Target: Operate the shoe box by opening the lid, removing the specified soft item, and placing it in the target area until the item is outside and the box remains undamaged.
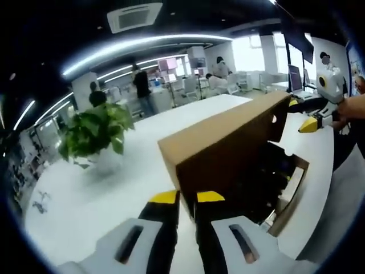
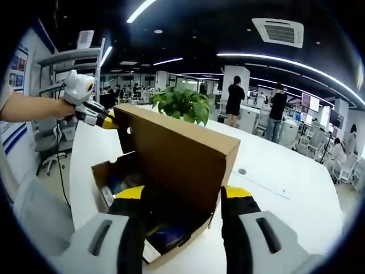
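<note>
A brown cardboard shoe box (image 1: 288, 197) stands on the white table (image 1: 102, 200) with its lid (image 1: 228, 142) swung up on edge. My left gripper (image 1: 187, 197) is shut on the lid's near corner, with the cardboard between its yellow-tipped jaws. In the right gripper view that left gripper (image 2: 105, 120), held by a hand, pinches the lid's (image 2: 177, 154) far corner. My right gripper (image 2: 185, 192) stands wide open, its jaws either side of the lid's near end above the box (image 2: 105, 168). Dark and blue contents (image 2: 122, 182) lie inside, partly hidden. The right gripper (image 1: 311, 124) sits by the lid's far end.
A potted green plant (image 1: 94, 131) stands on the table behind the box, plant (image 2: 182, 105) just beyond the lid. The white table (image 2: 285, 200) stretches wide around the box. People, desks and chairs fill the office behind, and a shelf rack (image 2: 63, 74) stands nearby.
</note>
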Motion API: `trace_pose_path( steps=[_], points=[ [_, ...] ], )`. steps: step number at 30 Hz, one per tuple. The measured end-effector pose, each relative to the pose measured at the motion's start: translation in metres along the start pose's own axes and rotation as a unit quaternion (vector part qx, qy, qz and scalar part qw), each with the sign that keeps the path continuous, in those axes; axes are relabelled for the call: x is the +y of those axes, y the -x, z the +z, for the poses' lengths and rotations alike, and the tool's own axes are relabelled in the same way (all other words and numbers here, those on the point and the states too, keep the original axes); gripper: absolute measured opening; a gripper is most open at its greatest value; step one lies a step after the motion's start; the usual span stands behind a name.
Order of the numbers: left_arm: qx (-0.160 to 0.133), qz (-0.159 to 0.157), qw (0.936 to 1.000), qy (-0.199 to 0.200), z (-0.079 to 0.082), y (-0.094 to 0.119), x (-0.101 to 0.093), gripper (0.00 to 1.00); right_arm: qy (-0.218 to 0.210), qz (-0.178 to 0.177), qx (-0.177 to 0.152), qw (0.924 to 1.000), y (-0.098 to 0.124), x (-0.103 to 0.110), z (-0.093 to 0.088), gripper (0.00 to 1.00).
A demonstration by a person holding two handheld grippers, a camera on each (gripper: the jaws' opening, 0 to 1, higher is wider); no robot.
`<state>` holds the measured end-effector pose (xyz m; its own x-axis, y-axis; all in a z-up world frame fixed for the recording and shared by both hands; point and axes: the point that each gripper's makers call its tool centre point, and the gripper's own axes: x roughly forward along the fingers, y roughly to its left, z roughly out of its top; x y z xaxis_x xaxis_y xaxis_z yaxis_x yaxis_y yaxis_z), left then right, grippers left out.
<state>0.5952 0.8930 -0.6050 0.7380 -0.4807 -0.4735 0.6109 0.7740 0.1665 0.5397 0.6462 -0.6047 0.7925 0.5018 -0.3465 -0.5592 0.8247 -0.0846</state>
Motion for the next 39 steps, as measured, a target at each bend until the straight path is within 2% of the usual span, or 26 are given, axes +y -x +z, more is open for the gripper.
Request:
trace_pose_path(
  steps=[5,16,22,27,31,39],
  points=[
    [-0.002,0.011,0.9999,0.001,0.003,-0.004,0.006,0.01,-0.003,-0.003,-0.003,1.0,-0.004,-0.005,0.003,0.47],
    [0.008,0.016,0.9998,-0.001,0.002,-0.019,0.012,0.01,-0.007,-0.004,-0.007,0.9999,-0.012,-0.015,0.008,0.46],
    [0.004,0.02,0.9997,0.011,0.006,-0.024,0.017,0.0,-0.008,-0.005,-0.012,0.9999,-0.015,-0.02,0.009,0.45],
    [0.001,0.023,0.9996,0.016,0.008,-0.027,0.02,0.0,-0.009,-0.029,-0.025,0.9992,-0.016,-0.031,0.01,0.37],
    [-0.001,0.024,0.9995,0.022,0.01,-0.03,0.022,0.0,-0.021,-0.047,-0.018,0.9985,-0.016,-0.041,0.0,0.3],
    [-0.004,0.025,0.9992,0.03,0.013,-0.039,0.028,0.0,-0.037,-0.057,0.025,0.9974,-0.019,-0.051,-0.041,0.2]
  ],
)
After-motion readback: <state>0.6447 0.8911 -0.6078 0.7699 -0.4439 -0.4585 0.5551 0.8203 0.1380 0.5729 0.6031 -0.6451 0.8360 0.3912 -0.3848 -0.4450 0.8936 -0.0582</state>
